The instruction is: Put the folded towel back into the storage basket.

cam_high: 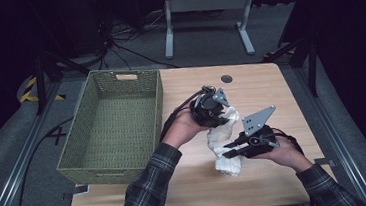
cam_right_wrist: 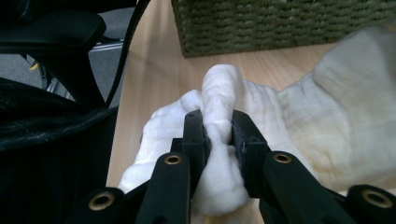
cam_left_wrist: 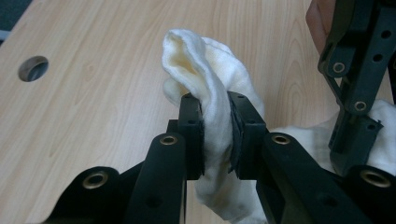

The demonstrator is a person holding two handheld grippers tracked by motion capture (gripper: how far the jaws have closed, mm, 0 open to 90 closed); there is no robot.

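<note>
High view: both grippers, left (cam_high: 221, 121) and right (cam_high: 229, 150), pinch one white cloth (cam_high: 224, 142) over mid-tabletop (cam_high: 264, 83), basket (cam_high: 112, 121) to the left. Hold both pinches firm, moving together.

The high view looks forward and down from above the person's side, taking in the whole table (cam_high: 270, 85) and the floor beyond. The 2 gripper views sit very close, each looking along its own black jaws at the white cloth (cam_left_wrist: 205, 84), which all 3 views share. The right gripper view faces, apparently, toward the basket (cam_right_wrist: 280, 28).
</note>
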